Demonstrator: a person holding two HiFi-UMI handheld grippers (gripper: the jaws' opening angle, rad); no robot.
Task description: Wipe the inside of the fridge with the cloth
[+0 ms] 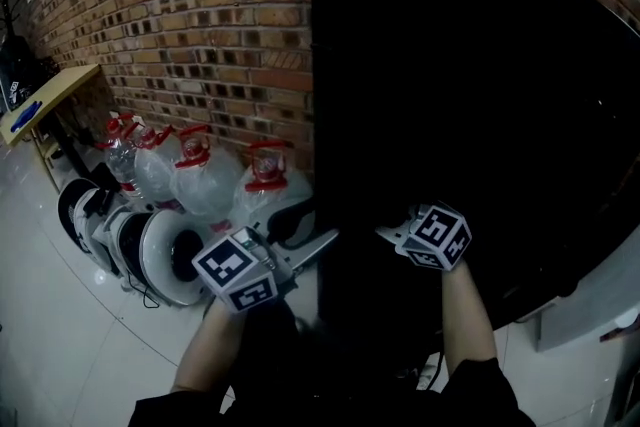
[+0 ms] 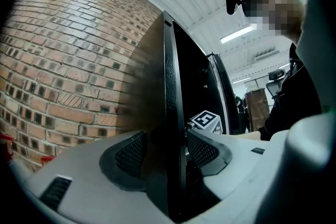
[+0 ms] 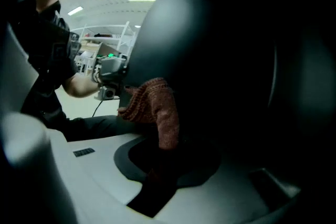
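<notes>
The black fridge (image 1: 450, 95) fills the right of the head view, seen from above. My left gripper (image 1: 312, 245) reaches its left front edge. In the left gripper view the jaws (image 2: 167, 150) close on the fridge's thin black door edge (image 2: 170, 81), one pad on each side. My right gripper (image 1: 392, 233) is against the dark front, just right of the left one. In the right gripper view it (image 3: 167, 152) is shut on a reddish knitted cloth (image 3: 157, 105), which sticks up from between the jaws. The fridge interior is too dark to make out.
A brick wall (image 1: 200, 15) runs behind the fridge. Several clear water jugs with red caps (image 1: 205, 180) and white round wheeled devices (image 1: 160, 255) stand on the floor to the left. A yellow table (image 1: 50, 95) is at far left, a grey panel (image 1: 590, 305) at lower right.
</notes>
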